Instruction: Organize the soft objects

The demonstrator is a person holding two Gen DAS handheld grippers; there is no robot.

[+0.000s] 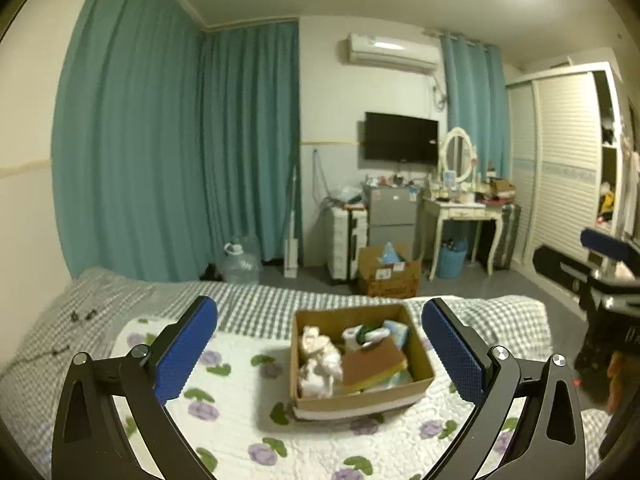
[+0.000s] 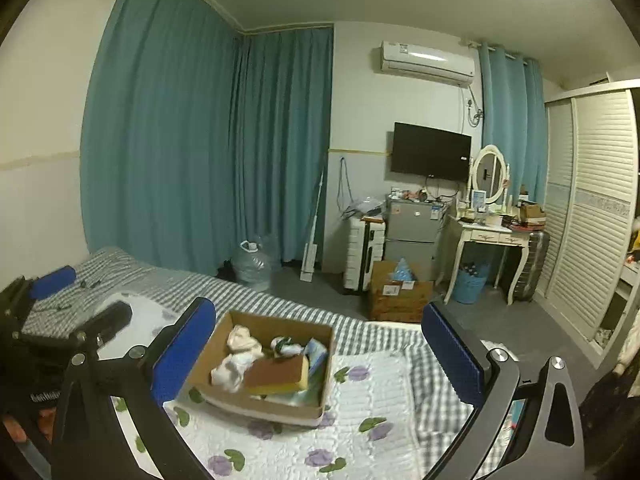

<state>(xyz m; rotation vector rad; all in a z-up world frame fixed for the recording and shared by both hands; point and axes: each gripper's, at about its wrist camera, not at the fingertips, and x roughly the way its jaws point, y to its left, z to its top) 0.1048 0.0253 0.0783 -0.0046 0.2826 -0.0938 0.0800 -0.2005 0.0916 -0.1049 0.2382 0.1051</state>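
**Both grippers poised wide over a box of soft things**

Held above the bed (image 1: 100, 304), left gripper (image 1: 320, 354) spread wide and empty, blue pads (image 1: 182, 350) framing the cardboard box (image 1: 360, 398) from well short of it; probably kept open so as to be ready for a first pick; no contact with anything yet.

Set on the floral quilt (image 1: 240, 420) near the bed's foot, box open-topped and crowded: crumpled white cloth (image 1: 318, 364) along its left wall, brown-and-yellow sponge (image 1: 374, 364) lying tilted on top toward the right, pale packets (image 1: 396, 330) tucked at the back; soft things heaped loosely rather than sorted, so task judged barely begun.

Further right, right gripper (image 2: 320, 354) likewise gaping and carrying nothing, box (image 2: 256, 404) seen just inside its left pad (image 2: 182, 350); sponge (image 2: 278, 372) topmost and least tangled, hence likely the easiest first grasp; cloth (image 2: 232, 366) apt to drag neighbours out if pinched carelessly.
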